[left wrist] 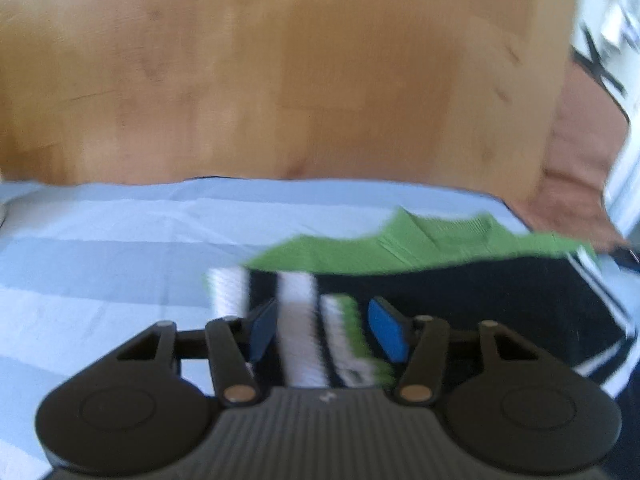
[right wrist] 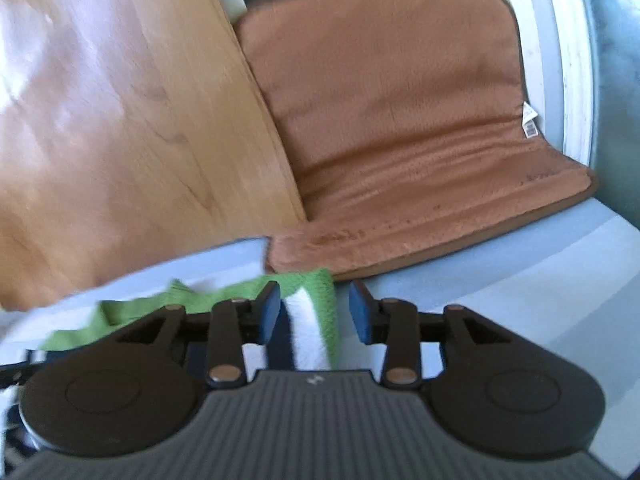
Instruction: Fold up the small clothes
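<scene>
Both grippers' jaws gape over the striped garment (left wrist: 304, 336); only the right view shows the brown cushion (right wrist: 400, 120) whole.

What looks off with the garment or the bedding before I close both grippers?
Nothing looks damaged or spilled. The striped garment lies on the blue sheet, with its green collar rumpled. Its sleeves sit between the open left gripper and right gripper. Both views are blurred, so fine creases are unclear.
</scene>
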Motion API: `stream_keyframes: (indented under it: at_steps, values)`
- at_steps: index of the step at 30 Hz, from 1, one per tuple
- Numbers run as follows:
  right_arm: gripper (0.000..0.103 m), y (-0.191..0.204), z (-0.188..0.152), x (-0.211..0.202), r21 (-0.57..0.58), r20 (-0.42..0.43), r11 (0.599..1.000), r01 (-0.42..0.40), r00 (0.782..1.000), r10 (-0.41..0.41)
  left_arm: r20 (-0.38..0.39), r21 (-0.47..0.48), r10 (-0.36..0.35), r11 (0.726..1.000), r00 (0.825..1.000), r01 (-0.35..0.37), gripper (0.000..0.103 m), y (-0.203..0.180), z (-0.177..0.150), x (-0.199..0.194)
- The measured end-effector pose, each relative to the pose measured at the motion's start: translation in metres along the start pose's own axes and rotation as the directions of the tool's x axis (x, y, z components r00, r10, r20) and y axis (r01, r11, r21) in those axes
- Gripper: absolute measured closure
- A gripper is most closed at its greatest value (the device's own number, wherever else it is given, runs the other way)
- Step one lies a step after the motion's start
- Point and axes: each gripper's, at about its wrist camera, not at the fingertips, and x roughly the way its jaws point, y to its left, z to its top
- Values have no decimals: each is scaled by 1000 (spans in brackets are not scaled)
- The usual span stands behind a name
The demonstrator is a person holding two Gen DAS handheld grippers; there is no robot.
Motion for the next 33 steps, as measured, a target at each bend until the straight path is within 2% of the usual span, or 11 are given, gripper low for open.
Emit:
stream_keyframes:
  at_steps: [4, 8, 11, 15, 19, 25, 28, 33]
  values:
    - [57, -1, -1, -31, 33, -38, 997, -64, 997, 65, 3, -73, 3, 997, 1000, -3, 52, 18, 5, -2]
    - [57, -14, -21, -62, 63, -119, 996, -66, 990, 73, -1, -49, 8, 999, 1000, -8, 51, 10, 4, -3]
    - [57, -23, -39, -90, 75, -148, 994, -76, 985, 86, 4, -36, -9, 999, 1000, 9, 51, 0, 3, -12]
    - [57, -30, -65, -133, 61, -187, 993, -105, 976, 114, 46, -16, -57, 998, 997, 58, 50, -13, -14, -48]
    - [57, -33, -89, -160, 66, -213, 988, -139, 965, 151, 50, 44, -111, 993, 993, 109, 48, -19, -62, -97]
    - [57, -40, -123, -193, 65, -221, 980, -187, 955, 197, -62, 56, -191, 979, 980, 195, 44, -8, -154, -164]
    - [57, -48, -139, -206, 80, -222, 973, -215, 948, 228, -77, 62, -182, 980, 980, 187, 35, -11, -188, -194]
    - [57, -66, -160, -226, 133, -210, 958, -253, 938, 277, -123, 20, -165, 986, 979, 168, 35, -15, -233, -225]
